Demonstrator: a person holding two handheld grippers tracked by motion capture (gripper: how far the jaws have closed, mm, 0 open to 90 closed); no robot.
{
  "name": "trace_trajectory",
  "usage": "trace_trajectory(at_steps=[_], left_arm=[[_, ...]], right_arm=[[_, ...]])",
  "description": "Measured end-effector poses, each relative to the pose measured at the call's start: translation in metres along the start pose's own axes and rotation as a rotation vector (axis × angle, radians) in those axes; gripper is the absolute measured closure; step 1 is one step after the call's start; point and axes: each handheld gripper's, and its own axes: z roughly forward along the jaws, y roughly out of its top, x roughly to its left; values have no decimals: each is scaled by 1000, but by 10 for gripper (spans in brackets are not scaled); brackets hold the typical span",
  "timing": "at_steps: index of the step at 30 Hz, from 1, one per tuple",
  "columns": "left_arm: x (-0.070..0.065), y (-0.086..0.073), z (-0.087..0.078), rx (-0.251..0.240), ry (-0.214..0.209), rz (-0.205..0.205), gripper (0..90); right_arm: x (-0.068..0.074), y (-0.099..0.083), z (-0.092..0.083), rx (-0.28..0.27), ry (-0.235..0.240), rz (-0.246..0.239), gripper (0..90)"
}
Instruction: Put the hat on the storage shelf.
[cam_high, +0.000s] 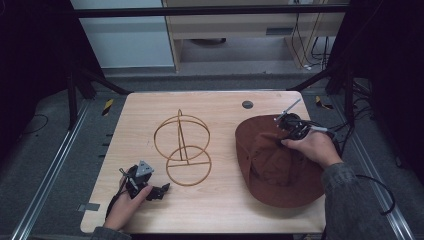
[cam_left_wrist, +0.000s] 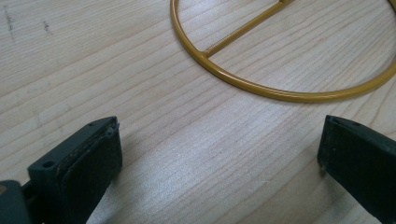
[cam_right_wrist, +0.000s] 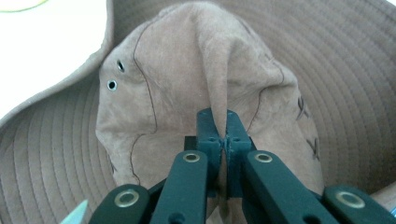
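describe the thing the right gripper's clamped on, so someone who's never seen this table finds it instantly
On the light wooden table, look at the right half, beside the gold wire stand. The big floppy brown hat lies there, wide stitched brim spread flat. The right gripper has its jaws shut on a pinched fold of the crown. It is the table's one soft cloth thing, with two metal eyelets.

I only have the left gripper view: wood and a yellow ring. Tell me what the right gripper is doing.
Observer: The right gripper is shut on a pinched fold of the brown hat, at its crown.
Operator: Report where that hat lies.
Observer: On the table, right of the wire stand, brim flat on the wood.
Operator: Say whether the stand is upright.
Observer: Yes; its upper ring stands above the base ring you see.
Operator: Place my left gripper.
Observer: The left gripper is open, near the table's front edge, left of the base ring and apart from it.
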Motion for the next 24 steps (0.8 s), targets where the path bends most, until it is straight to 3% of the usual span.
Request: trace_trajectory(at_steps=[3, 11, 24], left_arm=[[0, 0, 0, 0, 0, 0, 0], [0, 0, 0, 0, 0, 2, 0], [0, 0, 0, 1, -1, 3, 0]], right_arm=[[5, 2, -8, -5, -2, -8, 888], [23, 9, -51, -116, 8, -41, 888], [44, 15, -108, -248, 7, -88, 887]])
